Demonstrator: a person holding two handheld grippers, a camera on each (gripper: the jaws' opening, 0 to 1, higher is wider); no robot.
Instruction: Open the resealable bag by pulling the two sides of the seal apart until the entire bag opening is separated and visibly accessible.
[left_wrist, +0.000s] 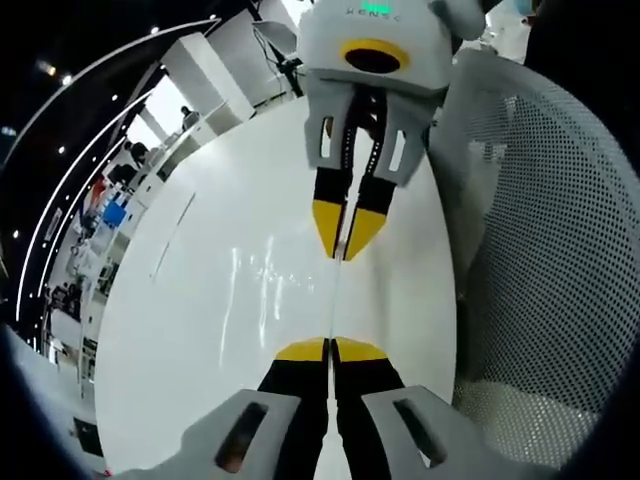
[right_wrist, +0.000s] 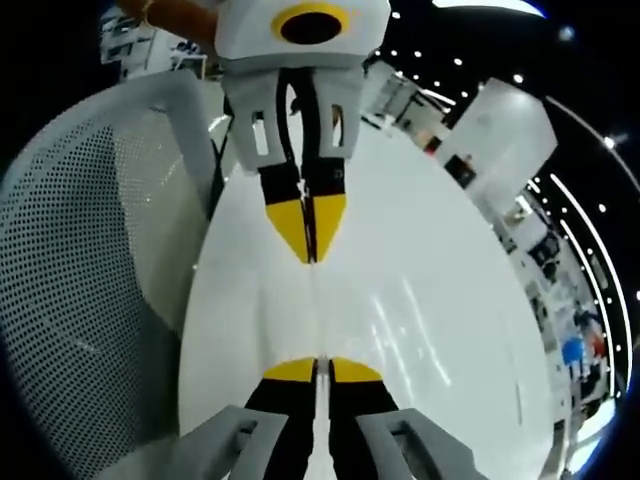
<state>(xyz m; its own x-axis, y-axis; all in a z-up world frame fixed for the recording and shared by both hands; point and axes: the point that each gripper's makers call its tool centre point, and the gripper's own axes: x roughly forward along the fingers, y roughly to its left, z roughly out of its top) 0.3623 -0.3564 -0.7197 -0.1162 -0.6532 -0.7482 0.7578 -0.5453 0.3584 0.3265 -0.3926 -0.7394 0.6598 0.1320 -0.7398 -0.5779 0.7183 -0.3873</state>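
In the left gripper view the left gripper rises from the bottom edge with its yellow-tipped jaws pressed together on the thin edge of the resealable bag, a clear, nearly invisible film that shows as a pale line running from those tips straight across to the right gripper. That gripper comes in from the top of the view, facing this one, its own yellow tips likewise pinched onto the far end of the same line. The bag hangs stretched between the two grippers, above the white table, whose glossy top carries streaks of reflected light beside the bag. Past the bag on the other side stands a grey mesh chair, its perforated back curving close to the table's edge. Beyond the table's far side a bright room with shelves and small figures of people is too small to read. In the right gripper view the right gripper rises from the bottom, jaws closed on the bag's edge, and the left gripper points down from the top, clamped on the opposite end. The table lies beneath the bag here too, the mesh chair beside it, with ceiling lights dotted over the room behind.
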